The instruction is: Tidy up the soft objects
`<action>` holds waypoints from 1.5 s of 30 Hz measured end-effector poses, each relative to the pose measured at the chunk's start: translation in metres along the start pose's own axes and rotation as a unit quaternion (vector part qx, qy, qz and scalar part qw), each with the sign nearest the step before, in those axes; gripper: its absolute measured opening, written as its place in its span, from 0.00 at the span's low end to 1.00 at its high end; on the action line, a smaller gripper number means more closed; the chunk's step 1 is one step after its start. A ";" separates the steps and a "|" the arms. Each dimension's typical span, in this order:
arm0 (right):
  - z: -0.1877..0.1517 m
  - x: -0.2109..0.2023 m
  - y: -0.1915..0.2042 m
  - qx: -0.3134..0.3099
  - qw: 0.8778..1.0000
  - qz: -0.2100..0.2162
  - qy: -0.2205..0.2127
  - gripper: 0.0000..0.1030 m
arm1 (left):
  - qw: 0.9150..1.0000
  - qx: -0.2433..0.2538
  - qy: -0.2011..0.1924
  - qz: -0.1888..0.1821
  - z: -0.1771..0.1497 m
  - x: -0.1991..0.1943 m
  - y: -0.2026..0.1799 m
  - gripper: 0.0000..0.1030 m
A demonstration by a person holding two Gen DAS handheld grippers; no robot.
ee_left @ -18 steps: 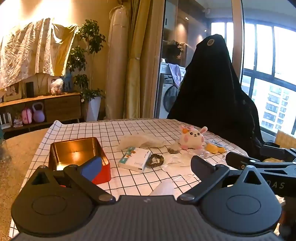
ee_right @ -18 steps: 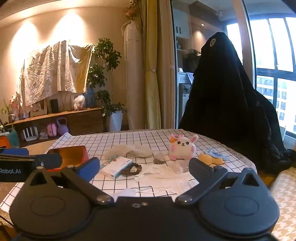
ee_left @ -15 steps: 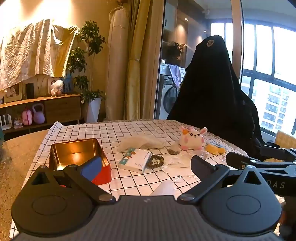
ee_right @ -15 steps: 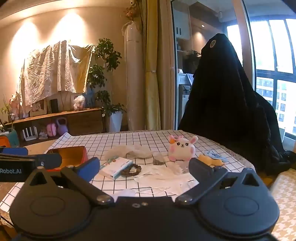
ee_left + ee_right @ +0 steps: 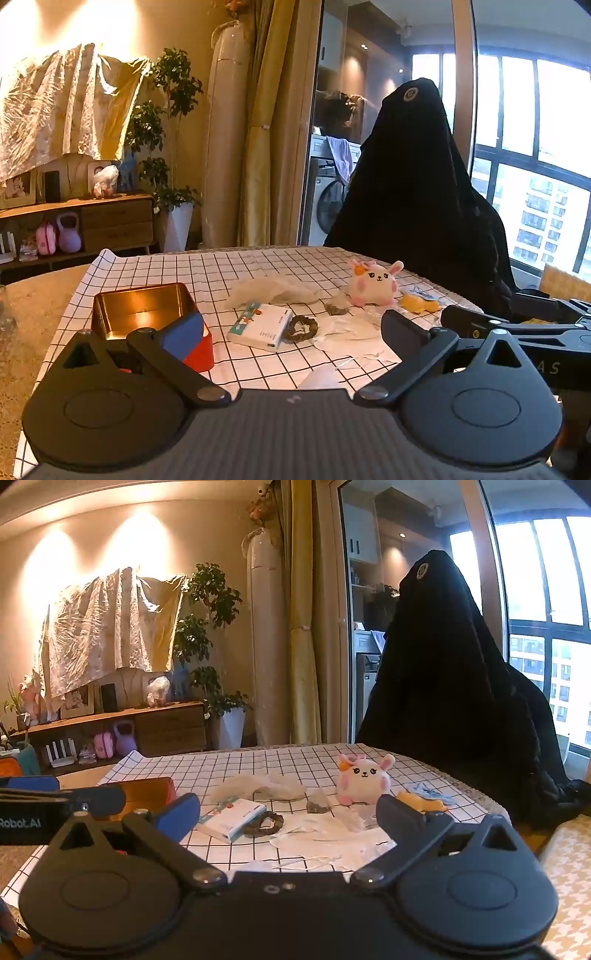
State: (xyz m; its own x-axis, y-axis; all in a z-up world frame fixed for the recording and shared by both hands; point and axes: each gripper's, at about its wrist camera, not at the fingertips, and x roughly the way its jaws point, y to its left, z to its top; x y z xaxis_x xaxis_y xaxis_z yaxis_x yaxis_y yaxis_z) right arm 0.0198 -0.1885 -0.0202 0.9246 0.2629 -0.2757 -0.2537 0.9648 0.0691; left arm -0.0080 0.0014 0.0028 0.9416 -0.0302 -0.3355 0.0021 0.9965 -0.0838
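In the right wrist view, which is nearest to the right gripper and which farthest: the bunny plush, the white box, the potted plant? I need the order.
From the right gripper, both fingers spread open:
1. White box, on the checked cloth just ahead, slightly left.
2. Bunny plush, farther back on the cloth, to the right.
3. Potted plant, on the floor beyond the table, by the wall.

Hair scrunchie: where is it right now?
In both wrist views the dark scrunchie lies flat on the checked tablecloth near mid-table, touching the right edge of the small white box, with crumpled white tissue on its right.
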 end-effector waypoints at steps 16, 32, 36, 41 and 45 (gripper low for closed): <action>-0.001 -0.003 0.000 -0.002 1.000 0.010 -0.014 0.99 | 1.000 -0.006 -0.011 0.016 0.003 -0.007 -0.001 1.00; -0.001 -0.008 0.004 -0.004 1.000 0.014 -0.015 0.98 | 1.000 -0.006 0.000 0.025 0.002 -0.004 -0.001 1.00; -0.001 -0.008 0.003 -0.003 1.000 0.017 -0.012 0.98 | 1.000 -0.005 0.004 0.027 0.002 -0.002 -0.001 1.00; -0.001 -0.006 0.001 0.000 1.000 0.020 -0.006 0.98 | 1.000 -0.004 0.010 0.026 0.001 0.000 0.001 1.00; -0.001 -0.005 0.001 0.000 1.000 0.023 -0.007 0.98 | 1.000 -0.003 0.010 0.028 0.001 0.001 0.001 1.00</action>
State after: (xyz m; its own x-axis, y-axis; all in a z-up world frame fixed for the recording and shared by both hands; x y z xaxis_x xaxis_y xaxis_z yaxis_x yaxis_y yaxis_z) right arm 0.0144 -0.1886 -0.0201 0.9157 0.3074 -0.2590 -0.2965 0.9516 0.0814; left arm -0.0073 0.0024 0.0030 0.9328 0.0243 -0.3595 -0.0529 0.9961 -0.0700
